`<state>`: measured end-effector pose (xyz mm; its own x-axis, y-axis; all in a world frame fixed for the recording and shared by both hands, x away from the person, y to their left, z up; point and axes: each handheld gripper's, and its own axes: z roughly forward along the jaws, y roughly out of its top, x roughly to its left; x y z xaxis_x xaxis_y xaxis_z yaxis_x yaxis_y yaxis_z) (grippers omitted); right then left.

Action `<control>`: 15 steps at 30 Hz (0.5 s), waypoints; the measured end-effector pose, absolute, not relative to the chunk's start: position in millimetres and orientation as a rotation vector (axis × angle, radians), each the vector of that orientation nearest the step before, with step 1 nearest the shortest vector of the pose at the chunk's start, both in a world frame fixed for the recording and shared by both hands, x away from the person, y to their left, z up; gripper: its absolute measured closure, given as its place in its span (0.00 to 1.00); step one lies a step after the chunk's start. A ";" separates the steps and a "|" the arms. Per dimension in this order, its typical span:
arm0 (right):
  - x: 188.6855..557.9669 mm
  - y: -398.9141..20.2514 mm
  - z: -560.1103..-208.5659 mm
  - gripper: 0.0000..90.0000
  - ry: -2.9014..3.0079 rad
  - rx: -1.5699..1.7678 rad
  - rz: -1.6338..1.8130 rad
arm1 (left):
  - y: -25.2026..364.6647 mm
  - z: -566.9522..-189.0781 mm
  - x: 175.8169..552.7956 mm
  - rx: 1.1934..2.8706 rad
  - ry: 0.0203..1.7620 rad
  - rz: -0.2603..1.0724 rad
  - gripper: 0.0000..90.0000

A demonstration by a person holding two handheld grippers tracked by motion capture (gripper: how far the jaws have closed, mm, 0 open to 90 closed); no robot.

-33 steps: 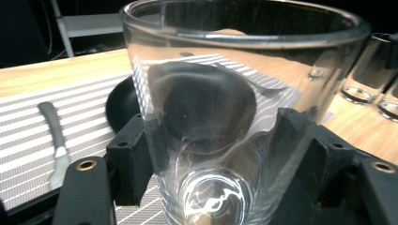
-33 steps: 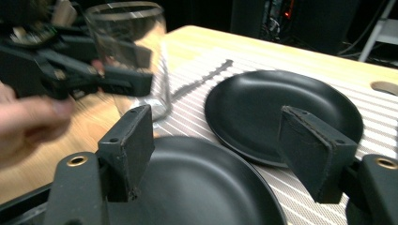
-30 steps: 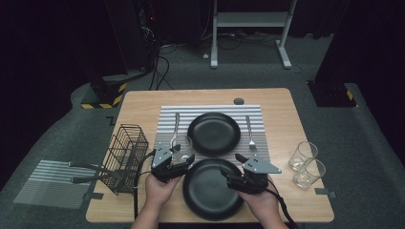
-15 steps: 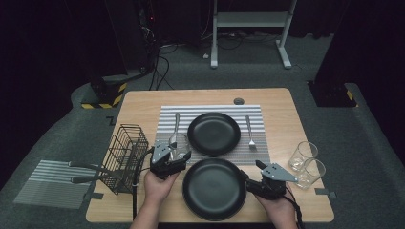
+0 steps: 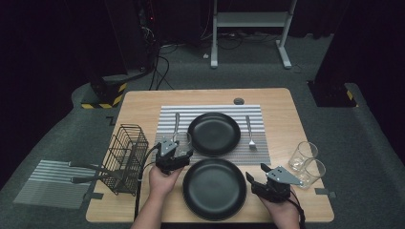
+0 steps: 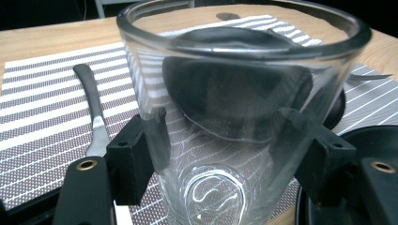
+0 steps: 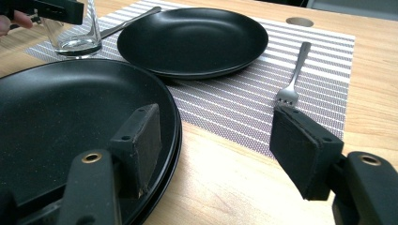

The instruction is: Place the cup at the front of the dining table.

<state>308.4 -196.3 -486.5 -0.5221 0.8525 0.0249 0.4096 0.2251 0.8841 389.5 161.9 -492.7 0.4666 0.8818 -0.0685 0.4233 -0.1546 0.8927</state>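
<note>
I am gripping a clear, smooth drinking glass (image 6: 234, 117) upright between my left tool's (image 5: 175, 153) black pads, at the striped woven placemat's (image 5: 267, 143) near-left corner. My right tool (image 7: 216, 140), jaws apart and just narrowing on nothing, is hovering at the near matte black round plate's (image 5: 215, 188) right rim on the wooden worktop (image 5: 138, 109).

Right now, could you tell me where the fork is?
In the high view the fork lies on the striped placemat, just right of the far black plate.
</note>
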 end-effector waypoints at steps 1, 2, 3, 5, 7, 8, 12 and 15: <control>308.7 -196.9 -487.1 0.37 2.033 1.155 1.244 | 159.2 -494.5 391.0 1.729 1.131 0.603 0.34; 308.2 -197.1 -487.9 0.37 2.030 1.163 1.242 | 159.1 -495.7 392.4 1.730 1.138 0.612 0.34; 308.1 -197.7 -488.7 0.37 2.029 1.161 1.240 | 159.2 -496.7 393.8 1.734 1.144 0.608 0.34; 307.7 -199.2 -490.4 0.37 2.033 1.168 1.238 | 162.0 -497.9 396.3 1.768 1.137 0.619 0.34; 307.3 -199.9 -492.1 0.37 2.034 1.183 1.241 | 160.0 -500.7 398.1 1.744 1.144 0.628 0.34; 307.3 -200.4 -492.9 0.37 2.038 1.180 1.237 | 159.5 -502.0 398.8 1.745 1.150 0.630 0.34; 306.9 -199.4 -495.7 0.37 2.043 1.199 1.232 | 159.9 -505.9 400.9 1.744 1.148 0.621 0.34; 307.8 -198.7 -496.9 0.37 2.046 1.196 1.227 | 162.5 -505.3 401.1 1.778 1.134 0.620 0.34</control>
<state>307.8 -198.7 -496.9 -0.5108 0.8588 0.0402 0.4397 0.2208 0.8706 401.1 162.5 -505.3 0.4514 0.8906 -0.0558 0.4340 -0.1645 0.8858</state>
